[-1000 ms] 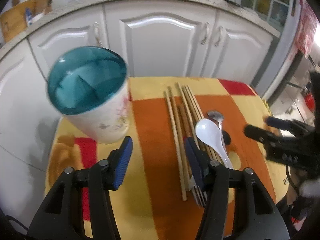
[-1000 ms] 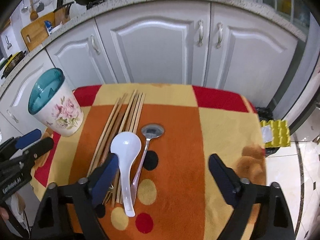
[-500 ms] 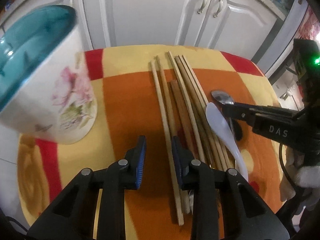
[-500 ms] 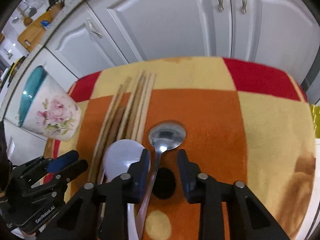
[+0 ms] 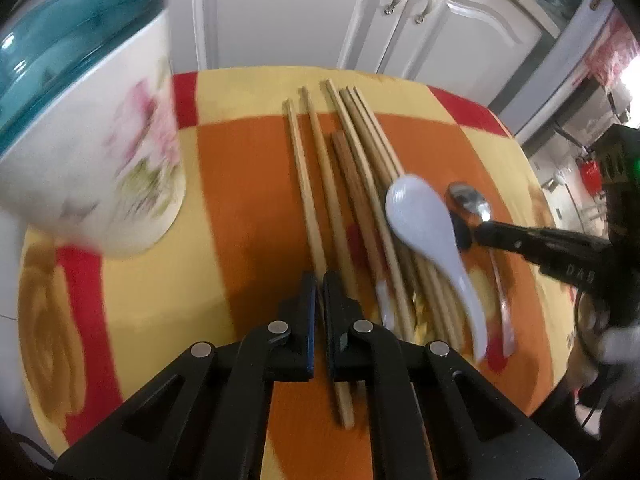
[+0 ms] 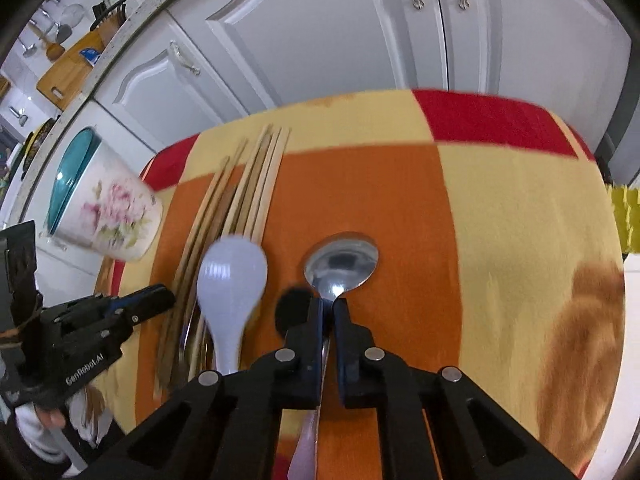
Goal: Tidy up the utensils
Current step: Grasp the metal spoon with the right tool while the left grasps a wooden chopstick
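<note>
Chopsticks (image 5: 320, 184) ahead of my left gripper (image 5: 319, 280), jaws clenched on the leftmost stick; white spoon (image 5: 424, 224) to their right. Right wrist view: my right gripper (image 6: 328, 306) clamps metal spoon (image 6: 342, 262) at its neck, cup (image 6: 108, 216) far left.

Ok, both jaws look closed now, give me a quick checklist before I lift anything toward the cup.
1. Left gripper shut on a chopstick: ok.
2. Right gripper shut on the metal spoon at its neck: ok.
3. Only one chopstick caught on the left: cannot tell, neighbours lie close.
4. White spoon clear of the right jaws: ok.
5. Floral cup upright, mouth open: ok.
6. Cup compartments free inside: cannot tell.
</note>
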Demonstrator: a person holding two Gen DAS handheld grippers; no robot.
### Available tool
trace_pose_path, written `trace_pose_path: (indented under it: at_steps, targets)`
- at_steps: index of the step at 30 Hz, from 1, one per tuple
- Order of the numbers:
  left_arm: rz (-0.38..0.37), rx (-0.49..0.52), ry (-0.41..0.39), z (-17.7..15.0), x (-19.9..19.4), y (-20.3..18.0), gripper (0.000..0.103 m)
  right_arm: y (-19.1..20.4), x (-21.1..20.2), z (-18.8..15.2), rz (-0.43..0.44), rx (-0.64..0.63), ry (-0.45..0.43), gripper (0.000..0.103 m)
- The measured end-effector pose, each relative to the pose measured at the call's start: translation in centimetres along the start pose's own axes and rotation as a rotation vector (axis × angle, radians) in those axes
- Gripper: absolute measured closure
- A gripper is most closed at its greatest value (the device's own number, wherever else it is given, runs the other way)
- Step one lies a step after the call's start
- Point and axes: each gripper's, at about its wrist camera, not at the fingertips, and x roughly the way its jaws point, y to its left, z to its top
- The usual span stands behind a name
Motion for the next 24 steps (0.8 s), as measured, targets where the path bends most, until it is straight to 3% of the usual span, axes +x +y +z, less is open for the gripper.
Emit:
trace_pose_path:
  at_steps: [4, 7, 9, 11, 16, 18, 20, 24]
  targets:
    - [-0.008, -0.012, 0.034, -1.5, -0.6, 0.8, 0.101, -0.5, -0.8, -1.3, 0.012, 0.006, 0.016, 0.099]
    - [0.006, -0.010, 0.008, -1.4, -1.1, 0.7, 0.101, -0.9, -0.9, -1.5, 0.018, 0.025, 0.018, 0.098]
    - [-0.023, -0.030, -0.012, -0.8, -1.4, 0.6, 0.097, -1.1, -0.9, -1.1, 0.017, 0.050, 0.010, 0.092]
    - [-0.033, -0.044, -0.025, 0.1, -1.1, 0.4, 0.083, -0.9, -0.9, -1.0, 0.019, 0.053, -0.001, 0.078]
    - [-0.016, -0.041, -0.014, 1.6, 1.0, 0.0, 0.083, -0.5, -0.8, -0.7, 0.002, 0.038, -0.003, 0.077]
    - [-0.032, -0.049, -0.017, 2.0, 1.4, 0.1, 0.083, -0.9, -0.9, -0.5, 0.017, 0.059, -0.006, 0.077]
    - [-0.063, -0.070, -0.015, 2.0, 1.2, 0.5, 0.098, -1.1, -0.9, -0.4, 0.025, 0.072, -0.007, 0.077]
    - [-0.065, -0.062, -0.004, 1.2, 0.8, 0.9, 0.102, -1.2, -0.5, 0.0, 0.037, 0.069, -0.026, 0.084]
